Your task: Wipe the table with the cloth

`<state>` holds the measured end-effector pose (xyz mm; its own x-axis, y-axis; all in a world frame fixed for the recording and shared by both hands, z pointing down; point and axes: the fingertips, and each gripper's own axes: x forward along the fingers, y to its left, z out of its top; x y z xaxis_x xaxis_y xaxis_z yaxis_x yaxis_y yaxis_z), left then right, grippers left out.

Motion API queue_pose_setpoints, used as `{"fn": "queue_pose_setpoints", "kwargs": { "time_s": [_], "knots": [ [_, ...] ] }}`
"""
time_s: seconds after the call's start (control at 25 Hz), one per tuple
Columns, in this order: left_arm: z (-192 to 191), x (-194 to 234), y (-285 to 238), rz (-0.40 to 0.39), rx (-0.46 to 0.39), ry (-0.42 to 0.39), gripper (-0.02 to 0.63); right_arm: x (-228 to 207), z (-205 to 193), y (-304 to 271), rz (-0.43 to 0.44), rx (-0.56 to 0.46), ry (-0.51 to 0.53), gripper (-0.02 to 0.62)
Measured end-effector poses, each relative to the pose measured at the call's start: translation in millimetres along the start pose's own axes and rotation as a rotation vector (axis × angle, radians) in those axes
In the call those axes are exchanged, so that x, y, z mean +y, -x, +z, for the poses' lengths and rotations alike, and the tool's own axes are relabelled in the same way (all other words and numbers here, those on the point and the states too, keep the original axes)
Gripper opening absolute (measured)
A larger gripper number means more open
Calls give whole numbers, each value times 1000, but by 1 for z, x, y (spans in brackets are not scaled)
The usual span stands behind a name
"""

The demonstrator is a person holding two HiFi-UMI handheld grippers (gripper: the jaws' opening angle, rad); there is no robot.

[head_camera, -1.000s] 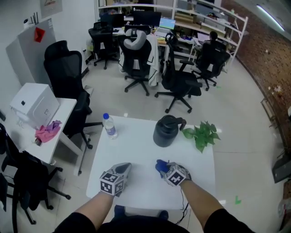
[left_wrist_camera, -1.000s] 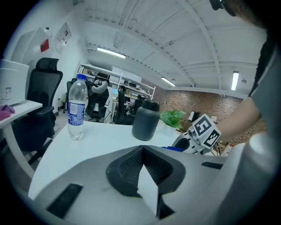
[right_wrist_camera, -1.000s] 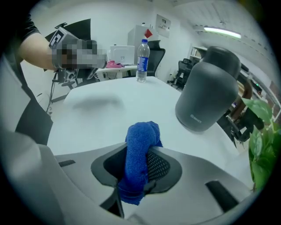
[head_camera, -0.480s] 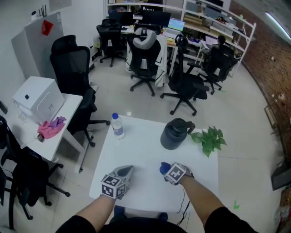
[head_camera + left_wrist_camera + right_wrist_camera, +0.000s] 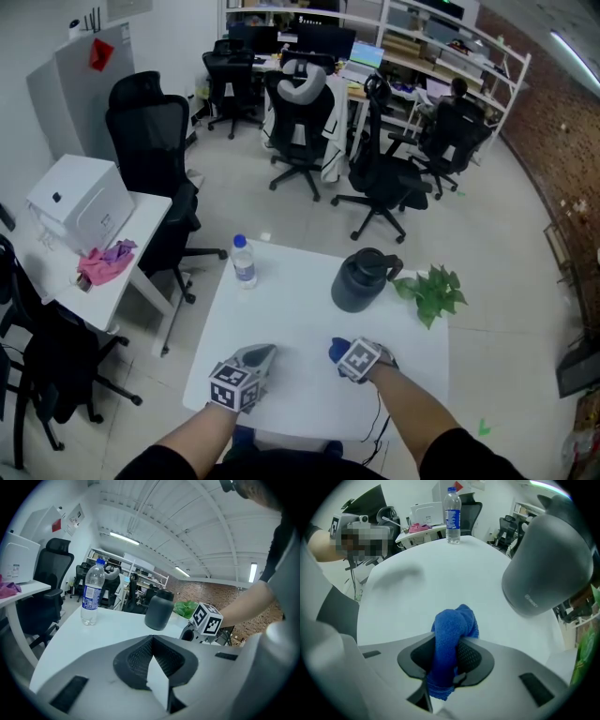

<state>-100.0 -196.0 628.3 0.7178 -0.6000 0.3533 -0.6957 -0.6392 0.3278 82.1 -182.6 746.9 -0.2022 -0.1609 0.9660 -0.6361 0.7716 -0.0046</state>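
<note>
A bunched blue cloth is clamped between the jaws of my right gripper, its free end resting on the white table. From the head view, the right gripper sits at the table's near middle with the blue cloth poking out at its left. My left gripper lies near the table's front left corner. In the left gripper view its jaws are pressed together with nothing between them.
A dark grey jug stands at the back right of the table, close ahead of the cloth. A water bottle stands at the back left. A green plant lies at the right edge. Office chairs and a side desk surround the table.
The head view has shifted slightly, so the table sits a little further right. Both grippers and the cloth stay almost where they were on the table.
</note>
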Motion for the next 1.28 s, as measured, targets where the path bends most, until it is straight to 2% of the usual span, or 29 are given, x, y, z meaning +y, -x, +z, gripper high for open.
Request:
{"fn": "queue_pose_setpoints", "kwargs": {
  "time_s": [0.08,0.24,0.4,0.76,1.12,1.28],
  "knots": [
    [0,0,0,1,1,0,-6,-3,1,1,-22,-10,4,103],
    [0,-3,-1,-1,0,3,-6,-2,-7,1,-17,21,-14,103],
    [-2,-6,-1,-8,3,0,-8,-1,1,0,-3,-16,-5,103],
    [-3,2,5,7,-3,12,-6,0,3,-1,-6,1,2,103],
    [-5,18,21,34,-9,24,-6,20,60,-15,10,-78,35,103],
    [-10,23,24,50,-5,36,-7,27,68,-18,38,-95,26,103]
  ]
}}
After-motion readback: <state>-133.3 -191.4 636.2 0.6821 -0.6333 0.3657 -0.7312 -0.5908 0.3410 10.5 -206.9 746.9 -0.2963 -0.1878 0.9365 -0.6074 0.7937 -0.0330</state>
